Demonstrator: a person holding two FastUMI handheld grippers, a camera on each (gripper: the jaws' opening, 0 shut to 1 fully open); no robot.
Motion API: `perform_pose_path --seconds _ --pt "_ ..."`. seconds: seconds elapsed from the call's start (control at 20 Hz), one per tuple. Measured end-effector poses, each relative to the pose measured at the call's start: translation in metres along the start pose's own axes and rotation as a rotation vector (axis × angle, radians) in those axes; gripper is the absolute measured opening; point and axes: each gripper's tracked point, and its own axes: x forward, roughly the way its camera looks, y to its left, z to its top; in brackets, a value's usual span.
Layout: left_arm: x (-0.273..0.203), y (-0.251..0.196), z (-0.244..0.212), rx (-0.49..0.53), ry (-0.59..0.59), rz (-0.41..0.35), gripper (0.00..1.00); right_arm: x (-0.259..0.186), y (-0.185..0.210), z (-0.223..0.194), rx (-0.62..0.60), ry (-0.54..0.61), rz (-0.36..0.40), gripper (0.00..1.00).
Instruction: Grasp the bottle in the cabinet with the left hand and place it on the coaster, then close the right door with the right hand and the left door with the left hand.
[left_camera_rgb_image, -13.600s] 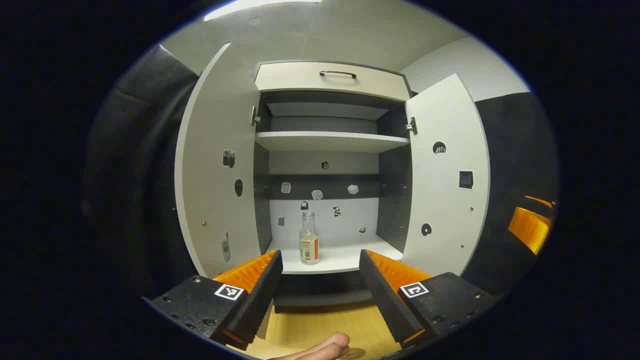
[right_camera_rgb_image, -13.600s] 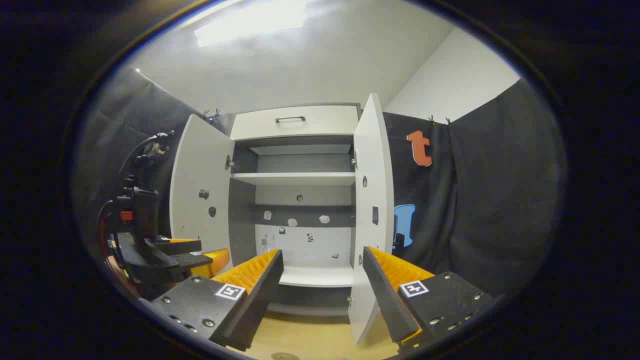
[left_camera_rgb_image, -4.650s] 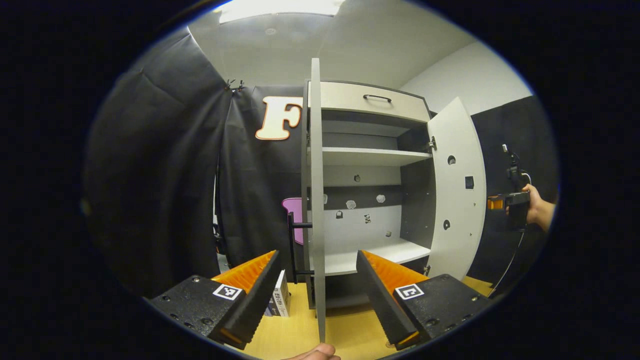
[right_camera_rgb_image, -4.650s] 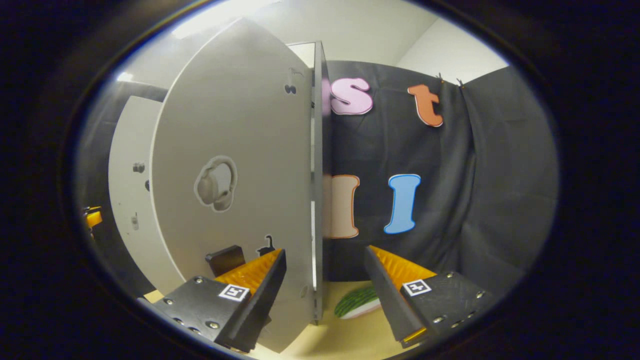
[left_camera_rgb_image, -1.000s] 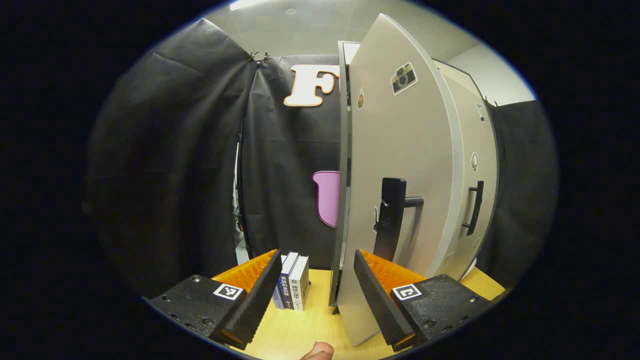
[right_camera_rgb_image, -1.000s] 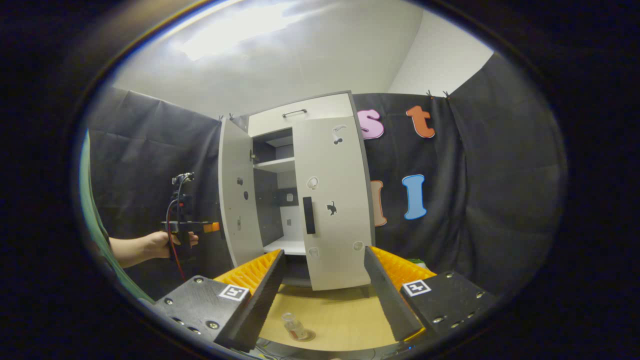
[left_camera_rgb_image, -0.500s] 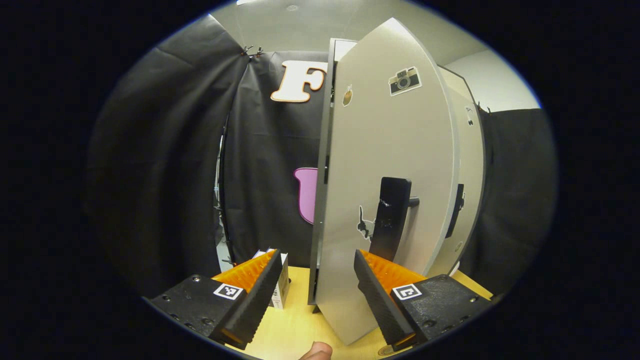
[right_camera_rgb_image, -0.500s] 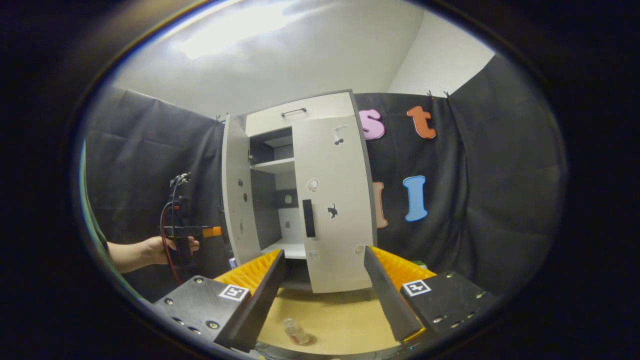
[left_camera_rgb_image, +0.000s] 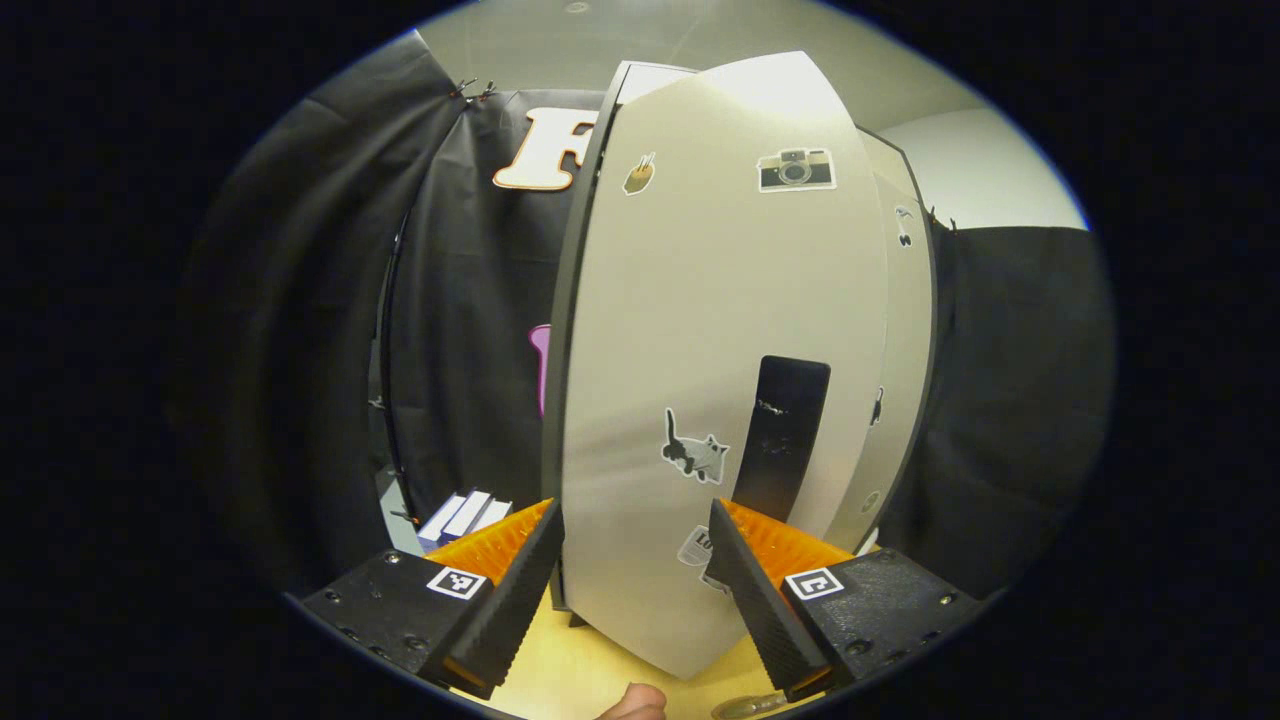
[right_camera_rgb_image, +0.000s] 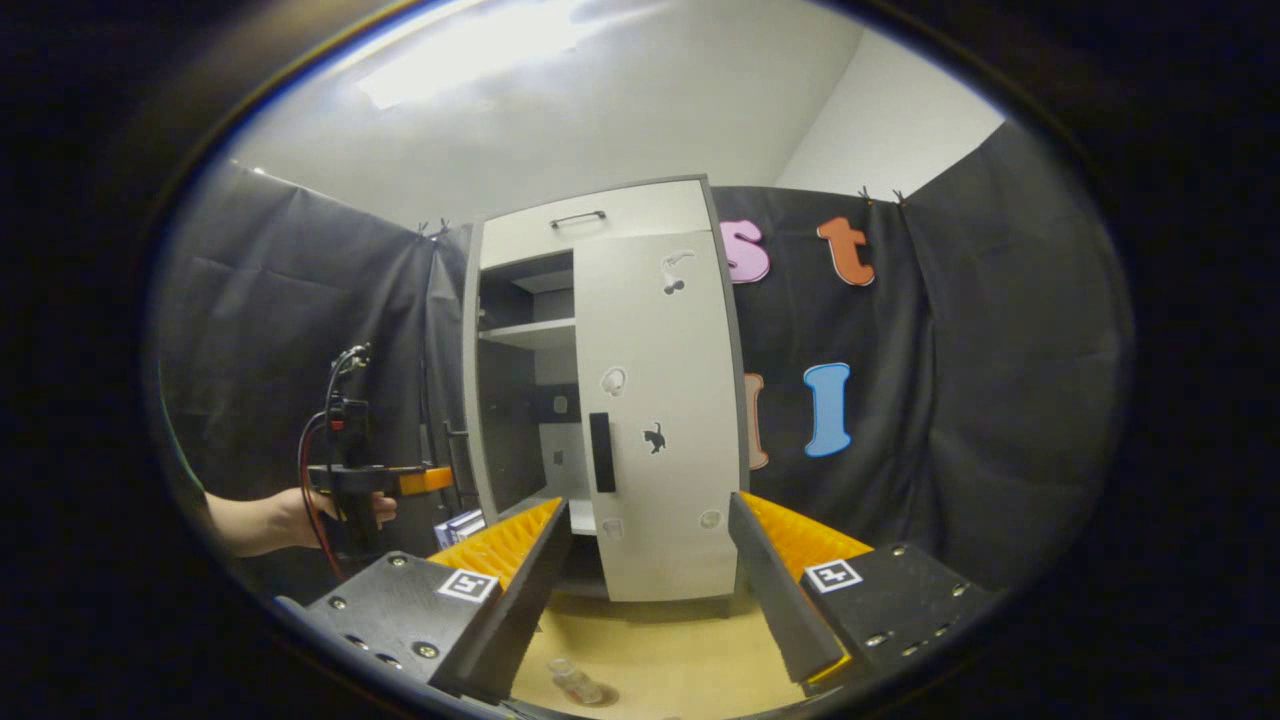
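Left gripper (left_camera_rgb_image: 632, 560), jaws apart, faces the left door (left_camera_rgb_image: 720, 330), a stiff hinged panel best pushed beside its handle (left_camera_rgb_image: 780, 440) at 3 o'clock.

A: What stands beside the books (left_camera_rgb_image: 465, 516)?
B: They stand on the wooden tabletop (right_camera_rgb_image: 680, 655), against the booth's black cloth.

A: And above the books?
B: A white ceiling (right_camera_rgb_image: 620, 110) with a bright light panel (right_camera_rgb_image: 470, 50), well above them.
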Motion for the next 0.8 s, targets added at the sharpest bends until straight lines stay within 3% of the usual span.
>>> perform_pose_path --seconds 0.4,0.8 --pt "-0.010 -0.051 0.018 0.077 -0.064 -0.051 0.95 0.018 -0.006 0.015 -0.047 -0.048 0.023 0.96" --pt "-0.077 -0.091 0.019 0.116 -0.083 -0.035 0.95 -0.022 -0.013 0.020 -0.050 -0.050 0.059 0.96"
